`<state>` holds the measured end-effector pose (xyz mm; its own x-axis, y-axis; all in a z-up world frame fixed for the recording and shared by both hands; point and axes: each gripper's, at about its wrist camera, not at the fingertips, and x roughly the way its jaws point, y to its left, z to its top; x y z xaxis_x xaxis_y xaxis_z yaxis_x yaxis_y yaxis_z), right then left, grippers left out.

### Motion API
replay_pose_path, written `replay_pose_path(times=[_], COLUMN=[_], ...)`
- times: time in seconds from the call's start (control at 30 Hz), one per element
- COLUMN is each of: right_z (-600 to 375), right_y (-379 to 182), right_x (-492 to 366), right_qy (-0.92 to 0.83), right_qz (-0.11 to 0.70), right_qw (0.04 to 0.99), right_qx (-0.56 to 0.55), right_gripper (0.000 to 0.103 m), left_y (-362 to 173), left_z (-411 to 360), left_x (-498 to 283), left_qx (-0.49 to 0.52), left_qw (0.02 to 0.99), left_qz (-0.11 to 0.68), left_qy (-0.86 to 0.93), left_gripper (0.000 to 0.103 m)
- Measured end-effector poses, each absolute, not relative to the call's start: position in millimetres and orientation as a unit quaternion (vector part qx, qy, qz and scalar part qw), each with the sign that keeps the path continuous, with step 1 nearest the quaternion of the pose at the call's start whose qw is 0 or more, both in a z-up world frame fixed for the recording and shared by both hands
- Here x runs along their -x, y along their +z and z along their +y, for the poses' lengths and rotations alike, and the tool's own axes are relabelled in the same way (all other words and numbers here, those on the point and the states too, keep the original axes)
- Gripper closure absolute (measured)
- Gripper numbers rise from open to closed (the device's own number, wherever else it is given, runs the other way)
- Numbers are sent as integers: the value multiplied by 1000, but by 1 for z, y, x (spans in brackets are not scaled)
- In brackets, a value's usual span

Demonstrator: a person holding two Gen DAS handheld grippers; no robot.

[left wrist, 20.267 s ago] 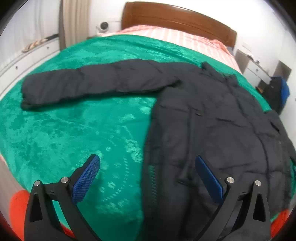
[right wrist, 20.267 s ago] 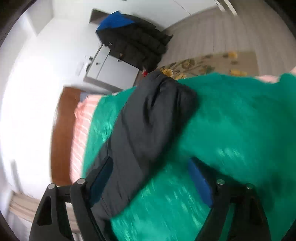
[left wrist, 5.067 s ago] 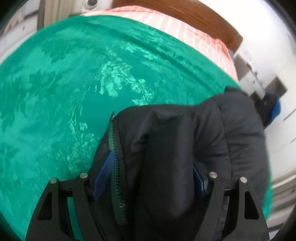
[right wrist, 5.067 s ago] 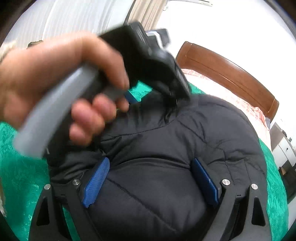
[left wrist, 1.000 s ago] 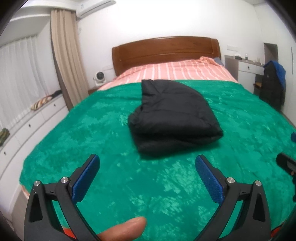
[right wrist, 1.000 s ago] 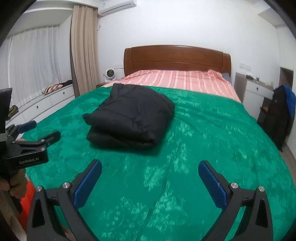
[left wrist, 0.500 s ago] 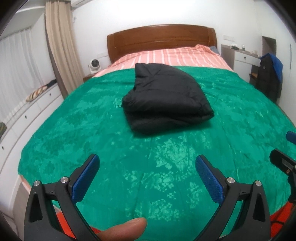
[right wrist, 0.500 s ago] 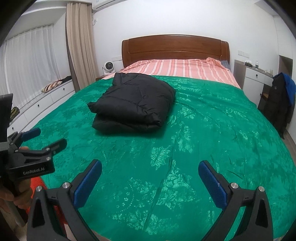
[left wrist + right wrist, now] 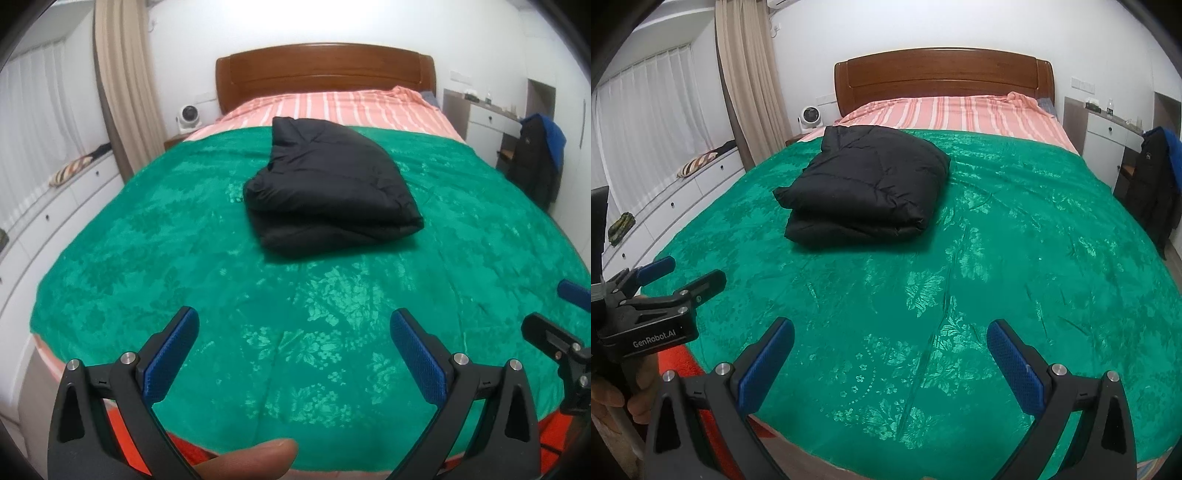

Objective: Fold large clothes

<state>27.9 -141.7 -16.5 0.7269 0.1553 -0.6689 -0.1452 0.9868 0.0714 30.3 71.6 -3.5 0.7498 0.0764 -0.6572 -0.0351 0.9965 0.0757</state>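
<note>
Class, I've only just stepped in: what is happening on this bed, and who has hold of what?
A person holds a two-finger gripper in each hand at the foot of a bed. The black puffer jacket lies folded into a compact bundle on the green bedspread, near the striped pink sheet. Neither tool touches it: the left gripper and the right gripper are both open and empty, well short of the jacket. The folding looks finished.

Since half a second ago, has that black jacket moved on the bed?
No. The jacket lies folded on the green blanket, its far end at the striped sheet, as before. Only the cameras shifted.
</note>
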Motion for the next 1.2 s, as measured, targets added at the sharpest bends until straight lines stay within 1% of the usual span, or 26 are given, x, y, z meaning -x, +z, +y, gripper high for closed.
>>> replay_pose_path(times=[0.6,1.2], right_z=[-125,-125], right_y=[-8,-10], right_x=[-20,-22], right_qy=[72,60], right_qz=[372,391], right_qw=[925,918], right_qx=[14,10], right_gripper=[0,0], left_y=[-5,-2], left_z=[68,66], left_x=[-25,-22], left_qx=[-48,-55], left_qw=[932,925], left_qz=[357,372], left_qy=[42,47], left_gripper=[0,0])
